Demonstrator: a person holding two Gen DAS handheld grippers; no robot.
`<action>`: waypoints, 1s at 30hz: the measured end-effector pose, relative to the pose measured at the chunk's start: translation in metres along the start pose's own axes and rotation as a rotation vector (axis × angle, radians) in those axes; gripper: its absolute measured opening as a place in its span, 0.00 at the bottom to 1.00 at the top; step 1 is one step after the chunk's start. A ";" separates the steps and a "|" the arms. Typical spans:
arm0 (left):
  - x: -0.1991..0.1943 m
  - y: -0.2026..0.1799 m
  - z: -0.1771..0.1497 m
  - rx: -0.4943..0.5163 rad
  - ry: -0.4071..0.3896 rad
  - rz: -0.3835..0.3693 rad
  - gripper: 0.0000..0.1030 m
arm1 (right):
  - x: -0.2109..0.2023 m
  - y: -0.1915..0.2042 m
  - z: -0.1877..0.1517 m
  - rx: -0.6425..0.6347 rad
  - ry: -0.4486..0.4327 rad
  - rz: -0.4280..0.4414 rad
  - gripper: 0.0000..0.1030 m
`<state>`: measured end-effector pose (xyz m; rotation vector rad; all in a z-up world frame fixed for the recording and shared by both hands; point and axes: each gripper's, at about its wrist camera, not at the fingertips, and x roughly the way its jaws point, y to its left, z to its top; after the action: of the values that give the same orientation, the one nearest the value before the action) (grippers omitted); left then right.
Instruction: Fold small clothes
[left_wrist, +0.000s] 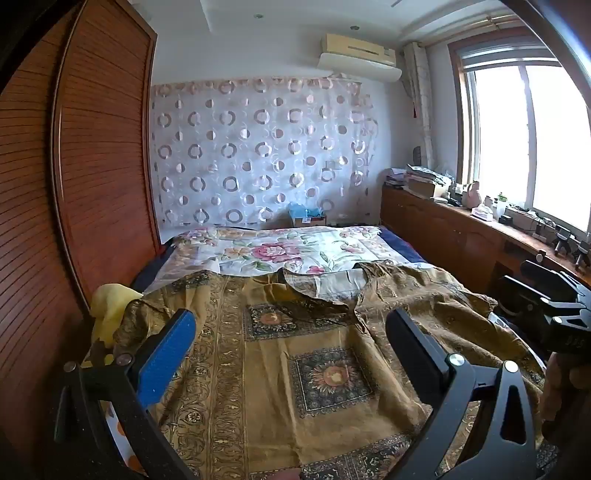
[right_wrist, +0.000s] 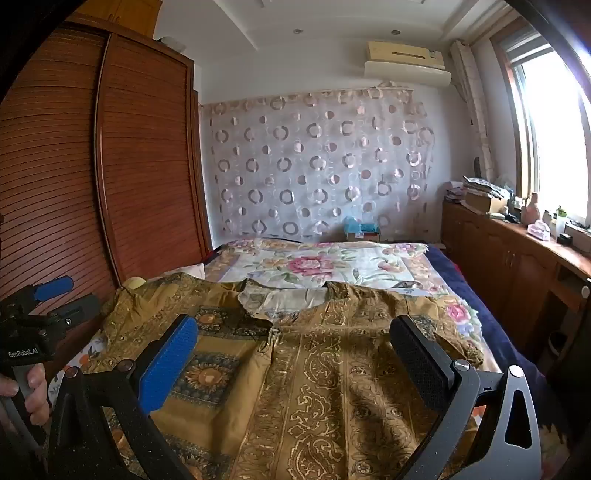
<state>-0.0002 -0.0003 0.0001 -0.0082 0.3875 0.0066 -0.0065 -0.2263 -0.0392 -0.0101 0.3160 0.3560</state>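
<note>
On the far left I see the louvred wooden wardrobe (left_wrist: 99, 155) standing close along the bed, so I have little room to swing on that side; just beside it a yellow cloth (left_wrist: 107, 306) lies bunched at the mattress edge, touching the shirt's left sleeve (left_wrist: 147, 314). My left gripper (left_wrist: 291, 354) hangs above that half with its blue and black pads wide apart and nothing between them. The mustard patterned shirt (left_wrist: 314, 369) lies spread face up on the floral bedsheet (left_wrist: 288, 251), collar (left_wrist: 321, 291) toward the headboard, hem toward me; the left sleeve looks crumpled, not flat. I judge the step in hand is the first fold, sleeve and side panel brought in to the middle; to do it well I would lower each pad onto a single layer at the shoulder seam and pinch only the shirt, not the sheet under it, and keep the yellow cloth out of the bite. Moving right, the front placket (right_wrist: 275, 343) runs down the centre and gives me a line to fold to. My right gripper (right_wrist: 295, 358) is likewise spread open and empty over the right half; the right sleeve (right_wrist: 458, 339) is rumpled near the blue edge of the mattress (right_wrist: 491, 332), so I would smooth it before lifting; both sides should meet evenly at the placket.
</note>
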 end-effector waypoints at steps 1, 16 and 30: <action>0.000 0.000 0.000 -0.001 -0.003 -0.001 1.00 | 0.000 0.000 0.000 -0.002 0.002 0.001 1.00; 0.001 0.003 -0.003 0.000 -0.007 0.007 1.00 | 0.000 0.001 0.000 -0.006 -0.002 0.001 1.00; -0.002 0.003 -0.001 0.000 -0.014 0.010 1.00 | -0.001 0.000 -0.001 -0.006 0.000 0.001 1.00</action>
<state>-0.0021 0.0026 0.0001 -0.0062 0.3738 0.0165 -0.0079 -0.2269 -0.0396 -0.0158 0.3151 0.3579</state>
